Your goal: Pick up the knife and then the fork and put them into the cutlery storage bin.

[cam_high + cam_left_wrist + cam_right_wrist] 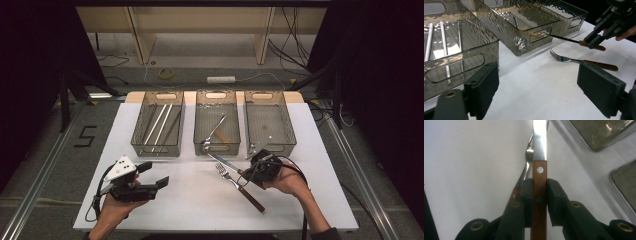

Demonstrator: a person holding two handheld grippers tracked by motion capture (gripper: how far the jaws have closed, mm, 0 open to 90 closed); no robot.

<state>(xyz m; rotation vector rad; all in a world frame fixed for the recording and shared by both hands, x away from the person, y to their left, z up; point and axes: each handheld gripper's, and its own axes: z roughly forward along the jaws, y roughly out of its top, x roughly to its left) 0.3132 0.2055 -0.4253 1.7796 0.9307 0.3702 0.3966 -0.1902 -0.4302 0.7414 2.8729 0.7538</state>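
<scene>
The knife (539,182) has a glossy metal blade and a smooth reddish wooden handle. The fork (584,61) matches it. 3 bins (529,27) are smoky rippled clear plastic. Gripper pads (599,87) look matt black.

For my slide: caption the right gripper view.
Right hand-held gripper clamps knife by its wooden handle above a fork.

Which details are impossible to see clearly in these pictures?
- Knife: in the right gripper view its tip is cut off by the top edge, and its handle end sits behind the right tool.
- Fork: there, the knife covers most of it.
- Right bin: in the high view, its contents are too dim and small to tell.
</scene>
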